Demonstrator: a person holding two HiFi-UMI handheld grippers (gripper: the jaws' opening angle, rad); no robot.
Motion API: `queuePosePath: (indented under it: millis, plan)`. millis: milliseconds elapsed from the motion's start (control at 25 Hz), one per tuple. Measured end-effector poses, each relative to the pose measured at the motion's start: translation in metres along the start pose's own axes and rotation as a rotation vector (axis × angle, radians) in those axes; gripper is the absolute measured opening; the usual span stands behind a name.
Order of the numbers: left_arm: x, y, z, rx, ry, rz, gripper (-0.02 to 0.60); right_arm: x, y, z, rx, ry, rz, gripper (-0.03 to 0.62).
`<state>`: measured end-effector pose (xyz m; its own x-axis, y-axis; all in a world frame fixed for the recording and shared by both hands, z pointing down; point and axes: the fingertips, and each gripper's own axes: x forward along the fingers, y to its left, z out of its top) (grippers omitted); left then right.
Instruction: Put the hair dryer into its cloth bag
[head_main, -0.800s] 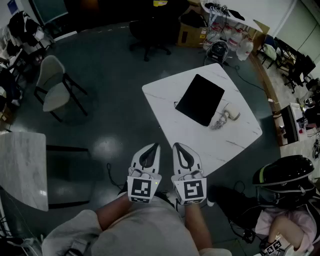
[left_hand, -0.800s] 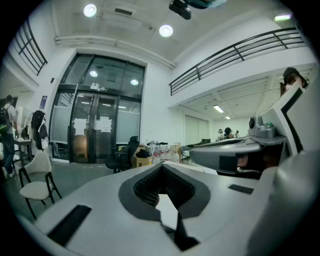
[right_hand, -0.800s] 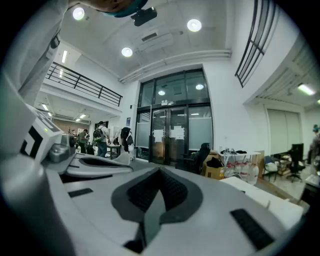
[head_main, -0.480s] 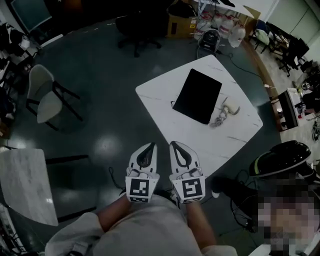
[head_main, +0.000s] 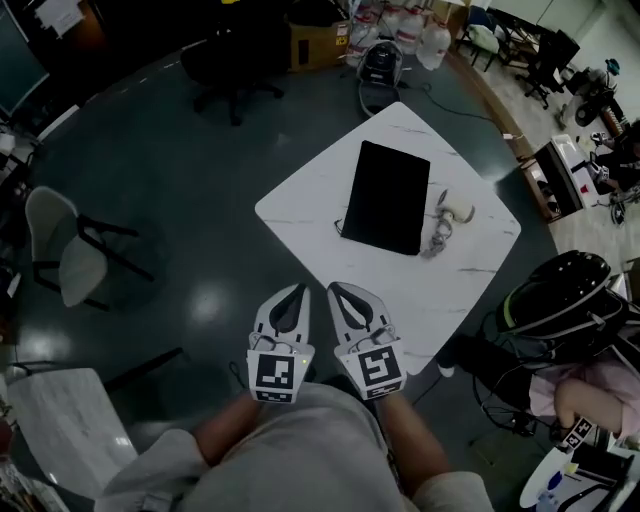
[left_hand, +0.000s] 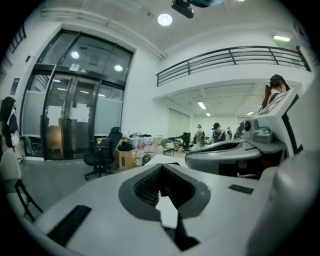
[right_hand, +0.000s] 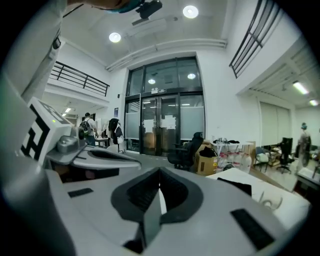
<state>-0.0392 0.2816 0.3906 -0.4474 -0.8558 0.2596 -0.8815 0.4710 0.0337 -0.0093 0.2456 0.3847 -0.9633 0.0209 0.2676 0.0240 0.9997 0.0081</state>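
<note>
Hair dryer (head_main: 457, 212) beside cloth bag (head_main: 385, 196); left gripper (head_main: 298, 293), right gripper (head_main: 338, 292) closed.

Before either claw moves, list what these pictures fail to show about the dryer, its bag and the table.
- Cloth bag, head view: flat black shape, too dark to tell which edge opens.
- Hair dryer, head view: too small to separate nozzle, handle and cord.
- Left gripper view: the shut left claw hides nearly all the table; no dryer visible.
</note>
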Motion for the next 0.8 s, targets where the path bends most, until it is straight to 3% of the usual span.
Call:
queuePosePath:
  millis: [240, 440, 640, 800]
  plan:
    - [0.03, 0.005, -0.012, 0.062, 0.065, -0.151, 0.009, 0.007, -0.019, -0.025, 0.049, 0.07, -0.111, 0.015]
    - [0.059, -0.009, -0.026, 0.085, 0.118, -0.216, 0.009, 0.003, -0.047, -0.048, 0.105, 0.124, -0.163, 0.015]
    - [0.099, -0.027, -0.031, 0.088, 0.153, -0.264, 0.009, -0.002, -0.09, -0.076, 0.08, 0.188, -0.221, 0.015]
    - [0.133, -0.048, -0.034, 0.12, 0.185, -0.311, 0.009, -0.007, -0.123, -0.093, 0.155, 0.205, -0.245, 0.015]
